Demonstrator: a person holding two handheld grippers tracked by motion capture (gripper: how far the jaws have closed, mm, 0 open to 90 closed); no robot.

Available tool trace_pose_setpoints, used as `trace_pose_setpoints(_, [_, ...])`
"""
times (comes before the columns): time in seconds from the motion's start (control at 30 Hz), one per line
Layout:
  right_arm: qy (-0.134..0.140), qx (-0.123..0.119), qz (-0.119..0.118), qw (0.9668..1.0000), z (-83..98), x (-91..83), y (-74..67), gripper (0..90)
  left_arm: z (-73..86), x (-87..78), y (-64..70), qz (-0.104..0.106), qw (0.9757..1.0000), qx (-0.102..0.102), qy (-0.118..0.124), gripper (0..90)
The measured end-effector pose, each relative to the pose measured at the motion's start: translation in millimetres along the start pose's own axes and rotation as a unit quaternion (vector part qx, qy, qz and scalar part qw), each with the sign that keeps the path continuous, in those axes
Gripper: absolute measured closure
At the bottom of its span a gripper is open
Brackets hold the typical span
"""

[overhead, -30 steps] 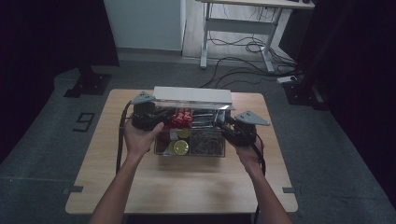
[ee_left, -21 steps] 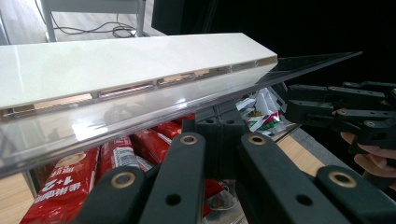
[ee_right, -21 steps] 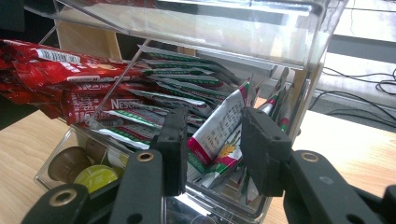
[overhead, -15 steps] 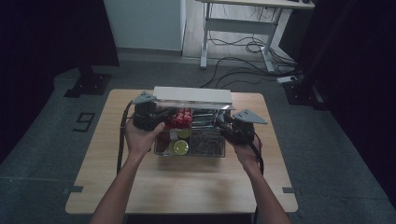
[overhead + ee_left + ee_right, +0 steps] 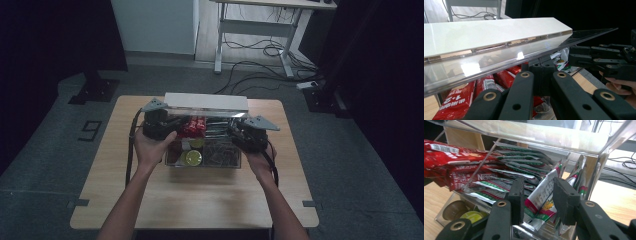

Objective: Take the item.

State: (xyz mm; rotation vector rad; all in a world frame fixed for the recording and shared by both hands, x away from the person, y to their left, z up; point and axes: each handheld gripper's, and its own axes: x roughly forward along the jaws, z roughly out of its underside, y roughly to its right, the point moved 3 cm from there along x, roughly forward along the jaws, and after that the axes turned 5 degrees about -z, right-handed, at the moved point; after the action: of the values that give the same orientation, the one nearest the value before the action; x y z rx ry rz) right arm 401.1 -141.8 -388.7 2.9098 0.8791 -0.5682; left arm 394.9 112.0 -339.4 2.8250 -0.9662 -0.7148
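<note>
A clear plastic box (image 5: 235,164) stands on the wooden table (image 5: 200,200), its white-edged lid (image 5: 206,102) (image 5: 486,32) raised at the back. Red coffee packets (image 5: 192,126) (image 5: 446,157) fill the middle section. Green and white sachets (image 5: 524,162) stand at the right. My left gripper (image 5: 165,125) (image 5: 541,66) is shut, with its tips against the underside of the clear lid panel. My right gripper (image 5: 245,136) (image 5: 537,187) reaches into the right section, shut on a white, green and red sachet (image 5: 541,195).
Round capsules, one yellow-green (image 5: 192,157) (image 5: 471,216), lie in the front section of the box. Bare tabletop stretches in front of the box and to both sides. A desk frame with cables (image 5: 260,45) stands on the floor behind the table.
</note>
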Motion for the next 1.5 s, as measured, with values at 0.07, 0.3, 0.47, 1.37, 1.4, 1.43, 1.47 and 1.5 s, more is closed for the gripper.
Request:
trace_pose_setpoints(0.07, [-0.001, 0.000, 0.003, 1.0000, 0.0, 1.4, 0.3, 61.3, 0.1, 0.0, -0.1, 0.000, 1.0000, 0.000, 0.000, 90.0])
trace_pose_setpoints(0.3, [-0.008, -0.003, 0.011, 0.9999, 1.3, 5.3, -1.4, 61.1, 0.7, 0.0, -0.3, 0.002, 1.0000, 0.000, 0.000, 90.0])
trace_pose_setpoints(0.47, [-0.018, -0.013, 0.020, 0.9996, 3.2, 8.7, -4.4, 61.1, 0.9, -0.1, -0.3, 0.002, 1.0000, 0.000, 0.000, 90.0])
trace_pose_setpoints(1.37, [0.029, 0.037, -0.002, 0.9989, 7.4, -17.7, 5.1, 87.5, 2.3, 1.5, -2.4, 0.000, 1.0000, -0.005, 0.003, 90.0])
trace_pose_setpoints(1.4, [0.032, 0.036, -0.003, 0.9988, 7.4, -19.2, 4.8, 87.5, 2.3, 1.8, -2.5, 0.000, 1.0000, -0.005, 0.003, 90.0])
trace_pose_setpoints(1.43, [0.035, 0.036, -0.003, 0.9987, 7.3, -21.2, 4.6, 87.5, 2.3, 1.9, -2.5, 0.000, 1.0000, -0.005, 0.003, 90.0])
trace_pose_setpoints(1.47, [0.038, 0.037, -0.004, 0.9986, 7.2, -22.7, 4.5, 87.5, 2.3, 2.1, -2.5, 0.000, 1.0000, -0.005, 0.003, 90.0])
trace_pose_setpoints(1.5, [0.042, 0.037, -0.005, 0.9984, 7.0, -25.1, 4.6, 87.5, 2.3, 2.1, -2.4, 0.000, 1.0000, -0.006, 0.003, 90.0])
